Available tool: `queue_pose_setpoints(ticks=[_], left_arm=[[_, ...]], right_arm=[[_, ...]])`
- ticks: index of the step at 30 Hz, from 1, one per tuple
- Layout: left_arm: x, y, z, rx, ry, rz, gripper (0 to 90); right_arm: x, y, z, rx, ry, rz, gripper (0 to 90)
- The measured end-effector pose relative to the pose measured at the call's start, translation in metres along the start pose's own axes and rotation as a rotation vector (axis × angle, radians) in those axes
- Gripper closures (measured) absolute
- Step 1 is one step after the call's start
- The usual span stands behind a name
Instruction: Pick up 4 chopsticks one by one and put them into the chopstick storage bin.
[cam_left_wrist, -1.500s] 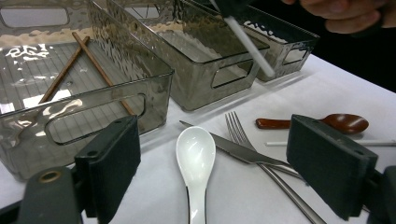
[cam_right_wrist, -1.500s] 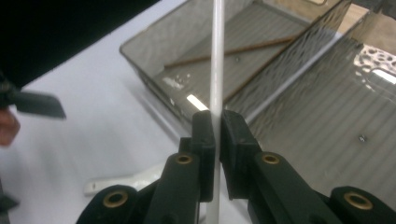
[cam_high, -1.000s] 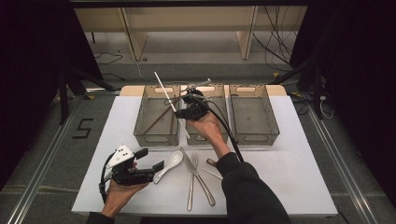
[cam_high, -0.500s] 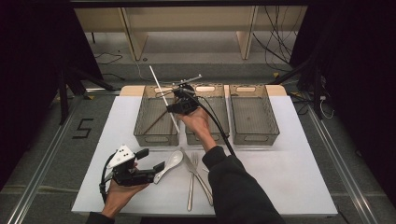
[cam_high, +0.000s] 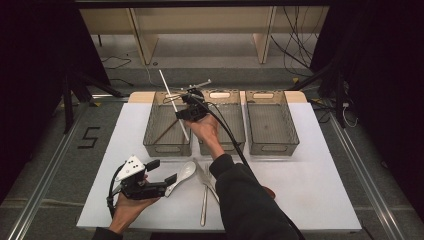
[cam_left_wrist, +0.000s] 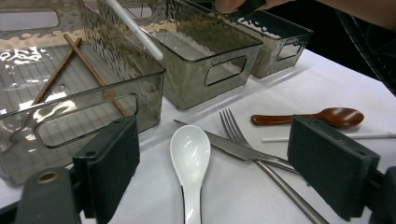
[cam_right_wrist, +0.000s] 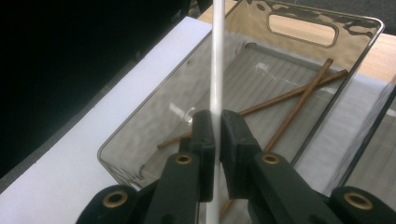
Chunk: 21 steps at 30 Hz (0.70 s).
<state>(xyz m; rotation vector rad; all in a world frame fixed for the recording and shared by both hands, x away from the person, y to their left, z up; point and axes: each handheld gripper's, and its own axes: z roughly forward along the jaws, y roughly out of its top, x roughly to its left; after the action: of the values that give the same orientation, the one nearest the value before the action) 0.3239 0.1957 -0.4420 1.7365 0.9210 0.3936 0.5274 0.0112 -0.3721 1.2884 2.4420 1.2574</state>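
A long, thin white chopstick (cam_right_wrist: 216, 70) is pinched between the jaws of the right gripper (cam_high: 186, 111), which are clenched tight on its shaft. In the high view the stick slants over the left bin (cam_high: 150, 131), its upper end pointing up and away past the bin's far rim and its lower end reaching down over the bin's right wall. In the left gripper view its rounded tip (cam_left_wrist: 135, 30) hangs just above that wall, between the left bin and the middle bin (cam_left_wrist: 224, 44).

Two brown chopsticks (cam_right_wrist: 299, 100) lie crossed on the ribbed floor of the left bin, below the white one and apart from it.

The left gripper (cam_high: 169, 181) rests near the front edge of the white table (cam_high: 320, 170), held in the person's hand, its jaws spread wide with nothing between the pads. Just ahead of them lies a white spoon (cam_left_wrist: 190, 158), bowl up. Beside it are a knife (cam_left_wrist: 233, 148) and a fork (cam_left_wrist: 252, 154), crossing each other, then a brown spoon (cam_left_wrist: 327, 116) and a second white chopstick (cam_left_wrist: 336, 136) flat on the table.
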Motion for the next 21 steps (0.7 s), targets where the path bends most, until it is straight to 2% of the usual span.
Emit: queue_pose_setpoints(ticks=[6,21], left_arm=[[-0.001,0.000,0.000,0.000,0.000,0.000,16.6],[-0.001,0.000,0.000,0.003,0.000,0.004,16.6]], right_arm=[[0.000,-0.004,0.008,0.014,-0.017,-0.009,85.0],[0.000,-0.013,0.021,0.054,-0.037,0.003,84.8]])
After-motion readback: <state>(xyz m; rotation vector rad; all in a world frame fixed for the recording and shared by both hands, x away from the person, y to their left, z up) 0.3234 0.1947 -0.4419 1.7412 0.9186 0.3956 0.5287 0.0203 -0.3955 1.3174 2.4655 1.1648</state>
